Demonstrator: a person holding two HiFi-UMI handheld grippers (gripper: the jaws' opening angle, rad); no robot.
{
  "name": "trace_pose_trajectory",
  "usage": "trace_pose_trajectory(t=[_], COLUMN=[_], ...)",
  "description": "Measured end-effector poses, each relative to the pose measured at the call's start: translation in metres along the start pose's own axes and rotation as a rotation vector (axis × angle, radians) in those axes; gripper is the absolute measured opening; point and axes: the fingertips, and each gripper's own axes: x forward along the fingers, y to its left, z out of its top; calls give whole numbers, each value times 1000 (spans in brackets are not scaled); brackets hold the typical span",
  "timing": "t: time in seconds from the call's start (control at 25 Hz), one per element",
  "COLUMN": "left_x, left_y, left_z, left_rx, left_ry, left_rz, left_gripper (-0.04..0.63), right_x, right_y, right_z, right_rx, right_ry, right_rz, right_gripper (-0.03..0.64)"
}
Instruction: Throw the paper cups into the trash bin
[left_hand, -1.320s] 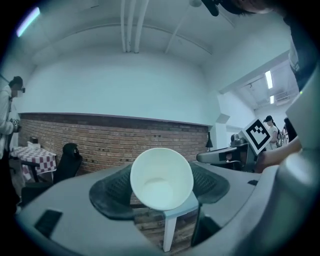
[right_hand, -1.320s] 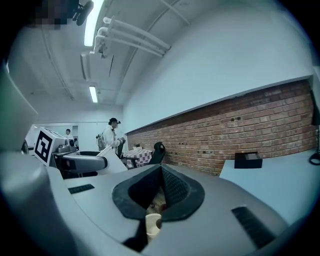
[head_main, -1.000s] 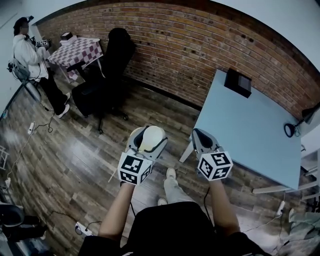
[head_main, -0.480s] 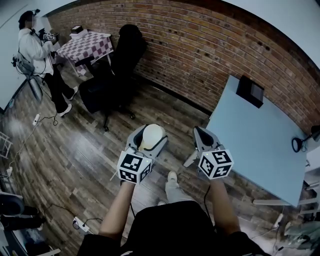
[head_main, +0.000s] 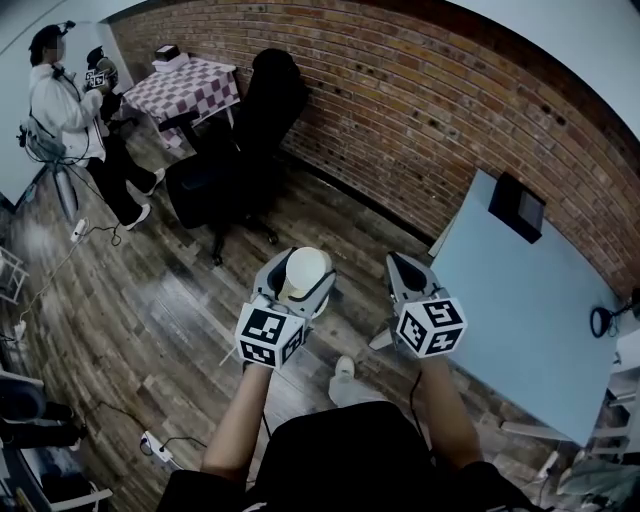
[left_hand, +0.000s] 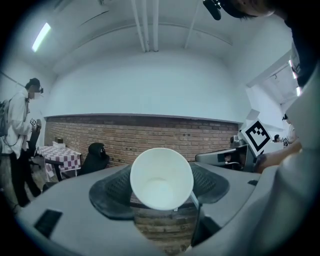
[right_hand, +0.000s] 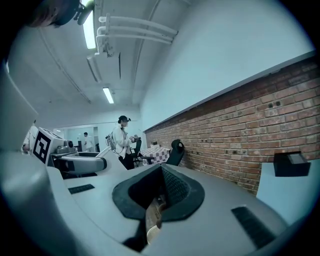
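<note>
Head view, with both gripper views. The left gripper (head_main: 300, 284) is clamped on a white paper cup (left_hand: 161, 178). The two dark pads press the cup's sides, and its open mouth faces back toward the left gripper's camera (the empty inside and the round base are plainly seen). In the head view the cup sits at the front of that gripper, over the wood floor (head_main: 150, 320) and well apart from the pale blue counter (head_main: 530, 300) at the right.

The right gripper (head_main: 402, 268) has its jaws drawn together with nothing between them. The right gripper view shows only a narrow slit between the pads. Each gripper carries a marker cube near the hand, left (head_main: 268, 336) and right (head_main: 430, 327).

A brick wall (head_main: 420, 110) runs across the back of the room. A black box (head_main: 517, 207) stands on the blue counter near the wall. A black office chair (head_main: 240, 150) stands before the wall, just beside a second counter under a checked cloth (head_main: 195, 85). A person in a white top (head_main: 60, 110) stands at the far left, near that second counter.
</note>
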Motion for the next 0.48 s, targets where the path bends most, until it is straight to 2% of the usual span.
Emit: trace_pose_trajectory(t=[0.48], left_x=[39], left_y=[48], left_z=[14], left_rx=[-10], left_ry=[24], left_rz=[107], left_gripper=[345], right_x=[73], right_y=[-20], right_z=[27], right_rx=[-5], right_ry=[11], right_rz=[113], right_gripper=[-3])
